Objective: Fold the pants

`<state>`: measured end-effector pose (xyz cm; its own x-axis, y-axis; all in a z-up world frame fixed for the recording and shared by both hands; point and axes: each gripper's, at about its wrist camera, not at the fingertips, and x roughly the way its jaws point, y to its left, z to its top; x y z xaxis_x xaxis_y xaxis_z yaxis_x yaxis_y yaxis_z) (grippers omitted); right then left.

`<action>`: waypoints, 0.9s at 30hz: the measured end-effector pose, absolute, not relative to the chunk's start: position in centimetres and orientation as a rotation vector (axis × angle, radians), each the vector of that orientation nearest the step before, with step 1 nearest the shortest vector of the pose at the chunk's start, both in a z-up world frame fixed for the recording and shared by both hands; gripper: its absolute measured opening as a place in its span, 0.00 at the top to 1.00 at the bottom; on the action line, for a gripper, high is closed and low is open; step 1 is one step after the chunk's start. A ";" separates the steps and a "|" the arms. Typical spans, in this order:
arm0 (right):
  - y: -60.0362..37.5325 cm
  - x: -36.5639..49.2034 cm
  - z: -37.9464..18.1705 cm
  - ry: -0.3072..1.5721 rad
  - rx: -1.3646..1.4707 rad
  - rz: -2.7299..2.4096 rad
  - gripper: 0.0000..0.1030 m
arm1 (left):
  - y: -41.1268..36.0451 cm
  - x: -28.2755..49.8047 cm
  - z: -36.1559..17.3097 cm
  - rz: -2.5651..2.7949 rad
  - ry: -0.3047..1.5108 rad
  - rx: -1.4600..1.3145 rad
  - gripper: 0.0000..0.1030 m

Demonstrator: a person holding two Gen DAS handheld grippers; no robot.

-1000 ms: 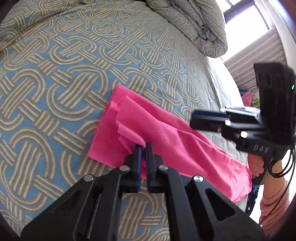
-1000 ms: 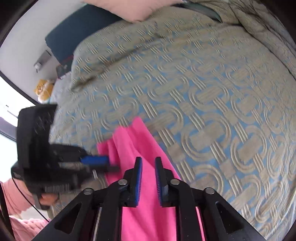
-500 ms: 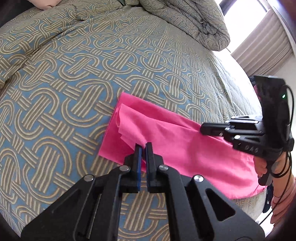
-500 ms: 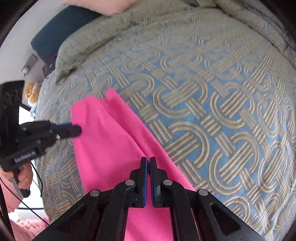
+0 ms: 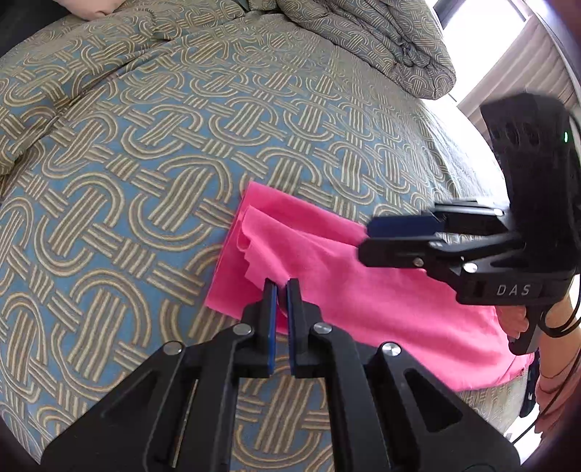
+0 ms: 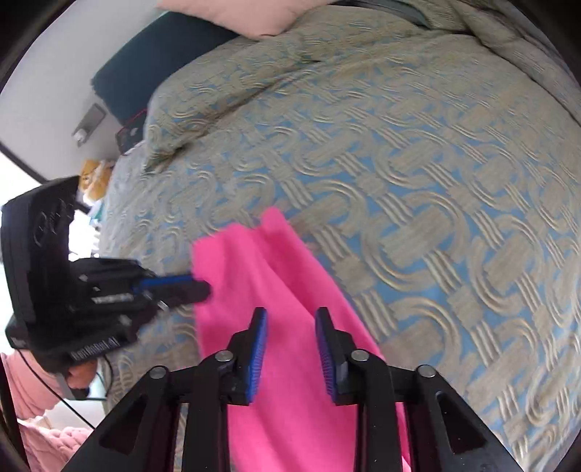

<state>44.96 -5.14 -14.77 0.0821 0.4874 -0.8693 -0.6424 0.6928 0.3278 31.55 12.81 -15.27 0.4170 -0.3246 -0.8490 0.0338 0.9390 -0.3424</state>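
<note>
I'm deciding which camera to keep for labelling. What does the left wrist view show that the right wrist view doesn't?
Only the left wrist view shows the left gripper pinching a ruffled edge of the pink pants, plus the bunched duvet and window light. Only the right wrist view shows the right gripper, jaws opening above the fabric, a pink pillow and the dark headboard. Both show the pants on the patterned bedspread and the opposite gripper.

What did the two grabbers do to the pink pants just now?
The right gripper pinched the pink pants shut a moment ago; now its jaws are opening, letting go, cloth lying loose between them. The left gripper stayed clamped on the ruffled edge. The pants still lie folded on the patterned bedspread.
</note>
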 end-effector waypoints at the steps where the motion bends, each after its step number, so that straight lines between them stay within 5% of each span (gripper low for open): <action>1: -4.2 45.3 -14.8 1.224 -0.158 0.868 0.68 | 13.0 31.5 -15.4 -0.226 1.128 -0.301 0.90; 6: -0.1 46.9 -16.1 1.243 -0.223 0.876 0.68 | 15.2 30.7 -15.7 -0.189 1.124 -0.396 0.75; 16: 2.1 46.2 -18.1 1.287 -0.287 0.916 0.70 | 17.7 29.2 -16.9 -0.164 1.140 -0.466 0.75; 17: 2.1 46.1 -18.0 1.287 -0.291 0.901 0.90 | 17.7 29.1 -16.8 -0.167 1.138 -0.467 0.75; 18: 2.4 46.1 -18.0 1.290 -0.295 0.888 0.98 | 17.6 29.0 -16.7 -0.171 1.136 -0.467 0.75; 27: -0.5 45.8 -12.3 1.147 -0.163 0.928 0.98 | 15.8 29.7 -15.6 -0.240 1.101 -0.428 0.75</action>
<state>45.84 -0.54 -12.35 0.0972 0.5450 -0.8328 -0.7005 0.6319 0.3317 29.73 15.82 -15.62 0.4383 -0.3941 -0.8078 -0.0228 0.8936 -0.4483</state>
